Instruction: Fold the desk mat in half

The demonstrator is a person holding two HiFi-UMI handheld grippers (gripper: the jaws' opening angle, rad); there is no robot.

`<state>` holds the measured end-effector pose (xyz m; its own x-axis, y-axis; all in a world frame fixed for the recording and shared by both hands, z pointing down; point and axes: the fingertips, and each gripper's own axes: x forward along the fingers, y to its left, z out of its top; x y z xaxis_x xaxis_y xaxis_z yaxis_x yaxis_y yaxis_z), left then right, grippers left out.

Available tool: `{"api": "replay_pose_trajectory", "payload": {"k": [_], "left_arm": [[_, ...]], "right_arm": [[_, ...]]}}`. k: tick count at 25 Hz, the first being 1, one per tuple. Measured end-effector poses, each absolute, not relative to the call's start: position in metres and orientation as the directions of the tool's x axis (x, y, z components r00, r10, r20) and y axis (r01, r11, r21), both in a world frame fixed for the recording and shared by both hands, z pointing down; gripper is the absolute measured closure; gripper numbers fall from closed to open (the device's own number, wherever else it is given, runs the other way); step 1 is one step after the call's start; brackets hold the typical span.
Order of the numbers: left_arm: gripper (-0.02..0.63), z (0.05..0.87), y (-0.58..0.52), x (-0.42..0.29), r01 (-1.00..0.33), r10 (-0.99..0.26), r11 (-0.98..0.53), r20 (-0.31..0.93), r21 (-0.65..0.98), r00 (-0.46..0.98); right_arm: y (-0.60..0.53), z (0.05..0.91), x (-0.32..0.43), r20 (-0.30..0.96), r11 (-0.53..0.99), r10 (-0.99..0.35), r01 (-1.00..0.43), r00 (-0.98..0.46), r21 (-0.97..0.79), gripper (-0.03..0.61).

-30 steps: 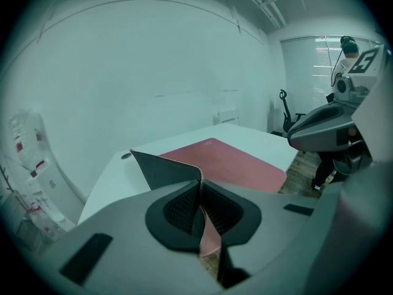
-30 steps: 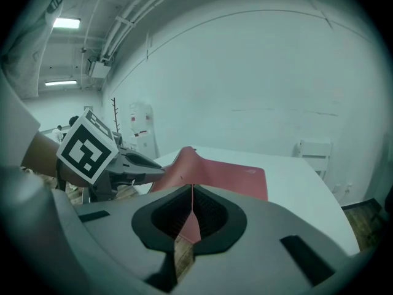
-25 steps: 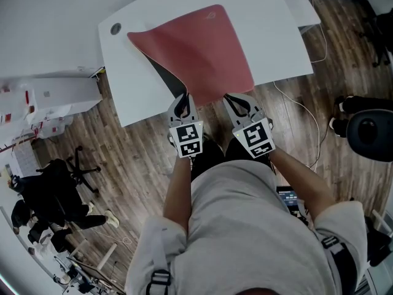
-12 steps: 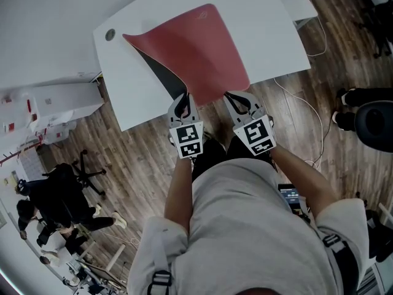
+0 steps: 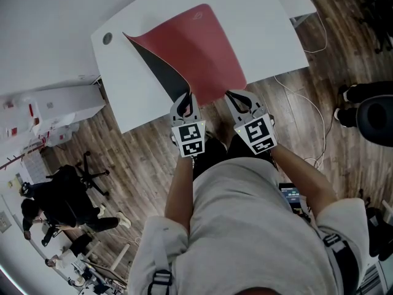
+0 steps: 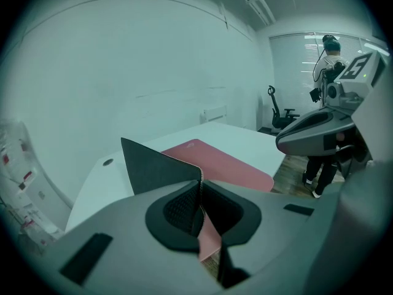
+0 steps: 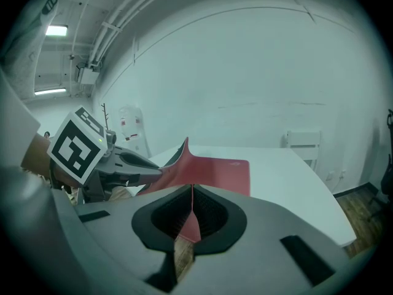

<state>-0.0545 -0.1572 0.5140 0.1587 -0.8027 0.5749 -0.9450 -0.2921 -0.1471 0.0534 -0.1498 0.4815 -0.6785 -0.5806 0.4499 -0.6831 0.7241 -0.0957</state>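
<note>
A red desk mat [image 5: 196,51] with a black underside lies on the white table [image 5: 270,35]. Its left side is lifted, so the dark underside [image 5: 161,72] shows. My left gripper [image 5: 184,105] is shut on the mat's near left corner, and the thin edge [image 6: 201,192] runs between its jaws. My right gripper [image 5: 238,101] is shut on the near right corner, with the red sheet [image 7: 187,223] pinched between the pads. Both grippers sit side by side at the table's near edge. In the right gripper view the left gripper [image 7: 132,161] holds the raised flap [image 7: 183,152].
A grommet hole [image 5: 107,39] is in the table's far left corner. White cables [image 5: 307,109] trail over the wood floor at right. A black office chair [image 5: 374,118] stands at right, another chair and a person [image 5: 58,201] at lower left. A wall runs behind the table.
The mat's left side has risen and curled further over, showing more of the black underside. Both grippers keep their hold at the near edge.
</note>
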Motion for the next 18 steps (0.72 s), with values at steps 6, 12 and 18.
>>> {"api": "replay_pose_trajectory", "payload": {"k": [6,12,18], "left_arm": [[0.586,0.521,-0.158,-0.042,-0.946,-0.793,-0.294,0.587,-0.135,0.162],[0.586,0.528,-0.155,-0.033,-0.953,-0.786,-0.278,0.599,-0.121,0.153],[0.586,0.538,-0.155,-0.024,-0.961,-0.775,-0.26,0.614,-0.094,0.149]], "right_arm": [[-0.152,0.487,0.065,0.456,0.725,-0.575,-0.682,-0.679,-0.101,0.538],[-0.15,0.488,0.08,0.457,0.724,-0.576,-0.683,-0.678,-0.1,0.538],[-0.151,0.49,0.096,0.461,0.721,-0.579,-0.686,-0.673,-0.097,0.538]]}}
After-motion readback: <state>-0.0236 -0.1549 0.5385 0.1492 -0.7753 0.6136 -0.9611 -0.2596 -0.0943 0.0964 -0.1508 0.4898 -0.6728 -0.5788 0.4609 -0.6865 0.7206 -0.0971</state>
